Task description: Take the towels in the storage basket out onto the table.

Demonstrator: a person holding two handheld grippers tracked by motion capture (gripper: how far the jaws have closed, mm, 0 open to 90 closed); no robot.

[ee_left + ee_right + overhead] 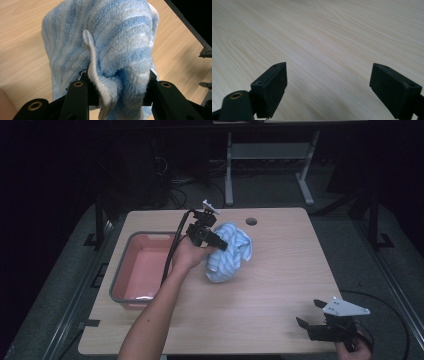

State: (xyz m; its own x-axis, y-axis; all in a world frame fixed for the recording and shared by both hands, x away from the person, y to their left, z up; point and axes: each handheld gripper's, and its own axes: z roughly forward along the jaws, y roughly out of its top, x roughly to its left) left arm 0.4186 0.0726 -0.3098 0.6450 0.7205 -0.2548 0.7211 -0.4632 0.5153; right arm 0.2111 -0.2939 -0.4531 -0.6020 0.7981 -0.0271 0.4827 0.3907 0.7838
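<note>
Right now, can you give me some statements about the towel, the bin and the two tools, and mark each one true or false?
1. The left tool is shut on the blue striped towel. True.
2. The towel lies inside the pink bin. False: it hangs from the left tool over the table, to the right of the bin.
3. The right tool stands open and holds nothing. True.
4. The right tool grips a corner of the towel. False: it is apart from the towel, near the table's front right corner.
5. The bin holds folded towels. False: none shows inside it.
</note>
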